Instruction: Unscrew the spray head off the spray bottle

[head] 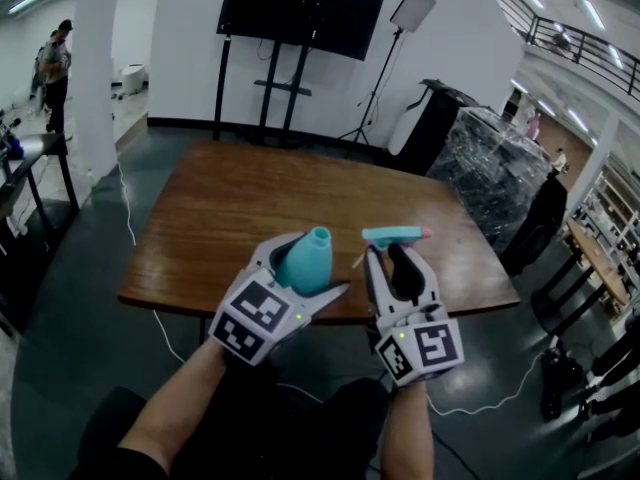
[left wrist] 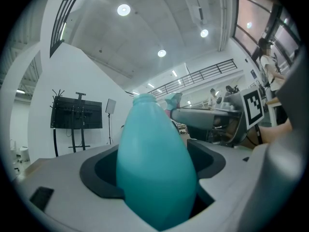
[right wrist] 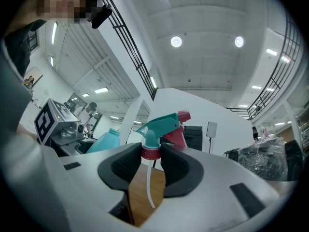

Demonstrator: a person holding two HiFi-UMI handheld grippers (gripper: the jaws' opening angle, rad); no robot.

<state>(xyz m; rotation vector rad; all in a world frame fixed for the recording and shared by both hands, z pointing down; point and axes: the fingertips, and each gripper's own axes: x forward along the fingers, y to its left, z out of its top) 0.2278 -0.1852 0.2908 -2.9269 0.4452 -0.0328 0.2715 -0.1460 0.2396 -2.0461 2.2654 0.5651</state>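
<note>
While I hold both grippers above the near edge of the wooden bench [head: 240,203], the spray head is already off the bottle and the two parts sit side by side in the air, close but not touching.

My left gripper [head: 308,271] has its jaws closed on the teal spray bottle [head: 303,258], the dark pads pressing its rounded body from either side. The bottle's open neck [head: 319,234] points up and away from me, with no cap on it. In the left gripper view the bottle fills the space between the jaws.

My right gripper [head: 397,260] has its jaws clamped on the red threaded collar [right wrist: 151,152] of the spray head [head: 396,234]. The teal head stands above the jaw tips, its pink nozzle end pointing to my right in the head view. The clear dip tube [right wrist: 150,187] hangs down from the collar between the jaws, free of everything.

The bench top beneath is bare brown wood. Beyond its far edge a dark screen [head: 300,8] stands on a floor stand against the white wall, with a light panel on a tripod [head: 411,9] to its right. A stack wrapped in plastic film [head: 495,163] sits further right. A person [head: 52,63] stands far off at the left.
</note>
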